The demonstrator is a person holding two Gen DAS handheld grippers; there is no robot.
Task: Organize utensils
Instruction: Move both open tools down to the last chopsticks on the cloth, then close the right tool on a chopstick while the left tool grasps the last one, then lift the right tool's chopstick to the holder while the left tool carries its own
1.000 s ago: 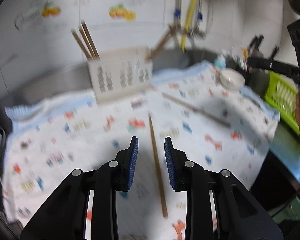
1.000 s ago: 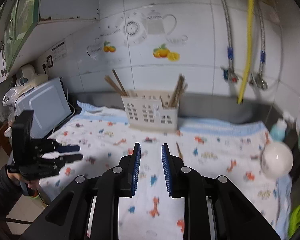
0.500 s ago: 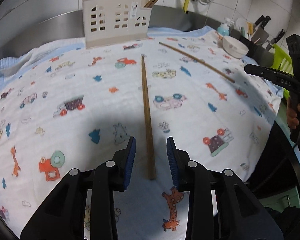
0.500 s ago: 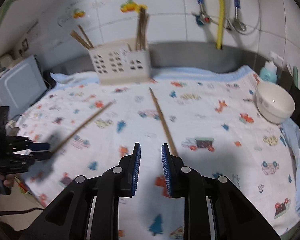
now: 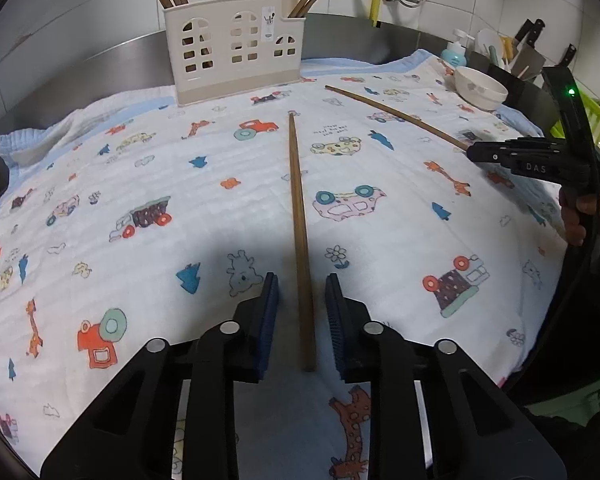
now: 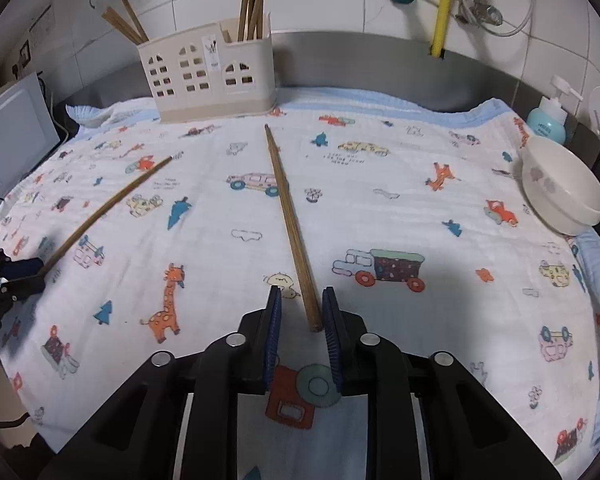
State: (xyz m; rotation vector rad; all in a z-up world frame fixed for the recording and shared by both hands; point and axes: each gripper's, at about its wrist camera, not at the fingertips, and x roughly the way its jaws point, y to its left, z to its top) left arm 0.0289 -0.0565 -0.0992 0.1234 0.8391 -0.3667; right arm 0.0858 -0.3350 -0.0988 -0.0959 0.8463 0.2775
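Both sets of jaws open: left gripper (image 5: pixel 301 300) straddling one chopstick (image 5: pixel 298 216), right gripper (image 6: pixel 300 308) straddling the other chopstick (image 6: pixel 290 220), both flat on the cloth (image 5: pixel 140 168) before the holder (image 5: pixel 234 64).

Both wrist views low over cloth (image 5: pixel 140 168), facing holder (image 5: pixel 236 60), shared chopsticks

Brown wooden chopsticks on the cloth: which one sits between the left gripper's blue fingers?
The straight one pointing at the beige holder; the other lies slanted toward the right gripper.
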